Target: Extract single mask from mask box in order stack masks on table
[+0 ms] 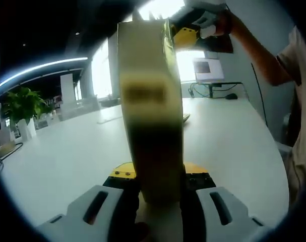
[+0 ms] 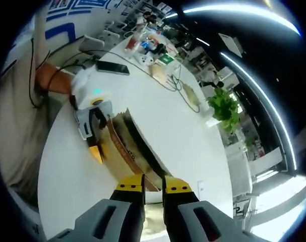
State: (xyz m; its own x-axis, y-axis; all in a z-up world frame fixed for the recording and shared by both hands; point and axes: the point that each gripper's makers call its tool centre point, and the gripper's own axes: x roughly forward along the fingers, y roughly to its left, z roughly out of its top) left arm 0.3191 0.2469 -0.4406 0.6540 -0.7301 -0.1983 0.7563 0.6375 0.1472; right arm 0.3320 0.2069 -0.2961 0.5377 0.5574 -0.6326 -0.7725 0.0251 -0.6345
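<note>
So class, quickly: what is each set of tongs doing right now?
Left tongs: closed on the mask box, held upright above the table.
Right tongs: jaws nearly together at the box's top edge; whether they pinch a mask cannot be told.

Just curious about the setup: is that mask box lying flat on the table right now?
No: the left gripper holds the mask box lifted above the white table.

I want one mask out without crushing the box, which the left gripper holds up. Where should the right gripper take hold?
Probably at the mask box's open end, pinching only the thin layer nearest the right gripper, which is already there, jaws near together. The left gripper clamps the opposite end, so pull straight away from it. Whether a mask is already pinched isn't visible.
</note>
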